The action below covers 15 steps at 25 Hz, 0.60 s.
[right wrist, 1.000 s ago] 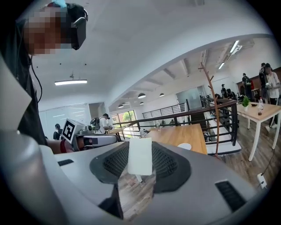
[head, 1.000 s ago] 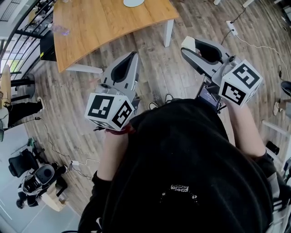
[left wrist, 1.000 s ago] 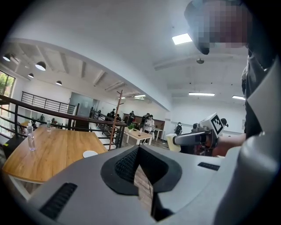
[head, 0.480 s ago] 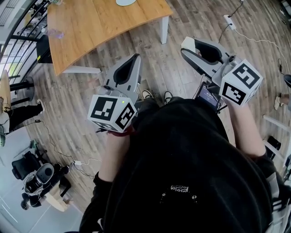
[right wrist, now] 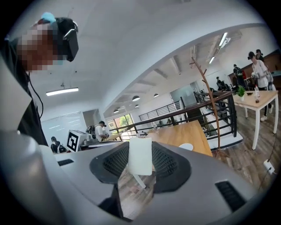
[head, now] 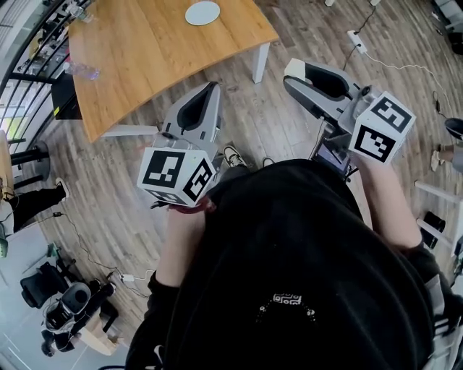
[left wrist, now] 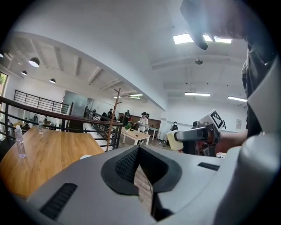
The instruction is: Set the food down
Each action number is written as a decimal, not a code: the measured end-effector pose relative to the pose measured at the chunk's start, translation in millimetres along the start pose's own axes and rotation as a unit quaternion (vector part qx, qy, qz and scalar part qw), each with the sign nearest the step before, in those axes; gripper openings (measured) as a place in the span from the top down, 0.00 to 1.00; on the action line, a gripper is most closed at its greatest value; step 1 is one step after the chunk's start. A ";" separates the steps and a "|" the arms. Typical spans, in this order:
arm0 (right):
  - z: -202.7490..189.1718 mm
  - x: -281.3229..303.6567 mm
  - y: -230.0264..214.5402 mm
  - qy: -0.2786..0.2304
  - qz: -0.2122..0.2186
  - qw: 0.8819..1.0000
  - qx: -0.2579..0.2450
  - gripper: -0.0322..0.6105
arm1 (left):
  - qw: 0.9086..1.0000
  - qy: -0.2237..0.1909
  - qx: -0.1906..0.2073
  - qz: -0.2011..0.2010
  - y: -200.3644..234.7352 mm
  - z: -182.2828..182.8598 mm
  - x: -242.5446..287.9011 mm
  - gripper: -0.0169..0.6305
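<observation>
A flat, pale cream piece of food [right wrist: 140, 156] stands upright between the jaws of my right gripper [right wrist: 140, 165], which is shut on it. In the head view that food [head: 291, 67] shows at the tip of the right gripper [head: 298, 74], held over the wood floor to the right of the wooden table [head: 145, 50]. A white plate [head: 202, 12] lies on the table's far part. My left gripper [head: 212, 89] hovers near the table's front edge. Its jaws [left wrist: 138, 151] are shut with nothing in them.
A clear bottle [head: 83, 70] stands at the table's left side by a black railing [head: 29, 79]. A white table leg [head: 260, 61] is between the grippers. A power strip with its cable [head: 356, 40] lies on the floor at right. The person's shoes [head: 233, 155] are below.
The head view has tilted so the table sits lower in the picture and the white plate has come fully into sight. Both grippers keep about the same pose, the right still holding the food.
</observation>
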State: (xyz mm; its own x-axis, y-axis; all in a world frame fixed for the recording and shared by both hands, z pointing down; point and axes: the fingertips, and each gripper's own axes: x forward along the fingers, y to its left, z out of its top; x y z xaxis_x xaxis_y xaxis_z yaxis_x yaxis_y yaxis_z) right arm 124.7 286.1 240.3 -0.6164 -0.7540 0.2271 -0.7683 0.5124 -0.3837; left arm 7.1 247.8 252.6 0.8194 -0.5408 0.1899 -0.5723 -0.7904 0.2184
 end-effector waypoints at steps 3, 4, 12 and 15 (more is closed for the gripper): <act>10.8 7.7 1.4 -0.008 -0.011 1.000 -0.009 0.68 | 1.000 -0.004 0.006 -0.016 4.6 6.6 3.0 0.97; 13.1 6.7 2.7 -0.010 -0.014 1.000 -0.012 0.68 | 1.000 -0.004 0.008 -0.021 3.3 7.1 3.0 0.97; 29.4 42.6 -2.3 -0.004 -0.027 0.999 -0.024 0.68 | 0.999 -0.016 0.009 -0.035 40.6 18.5 12.5 0.97; 33.8 65.1 -2.5 0.001 -0.028 0.999 -0.032 0.68 | 0.999 -0.014 0.007 -0.040 60.3 19.9 16.0 0.97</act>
State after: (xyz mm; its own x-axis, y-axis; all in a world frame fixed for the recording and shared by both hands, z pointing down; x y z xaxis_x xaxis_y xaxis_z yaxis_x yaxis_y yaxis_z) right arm 92.3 221.8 225.8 -0.5719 -0.7820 0.2479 -0.8114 0.4946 -0.3116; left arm -13.6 185.8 249.7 0.8629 -0.4838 0.1464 -0.5051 -0.8352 0.2173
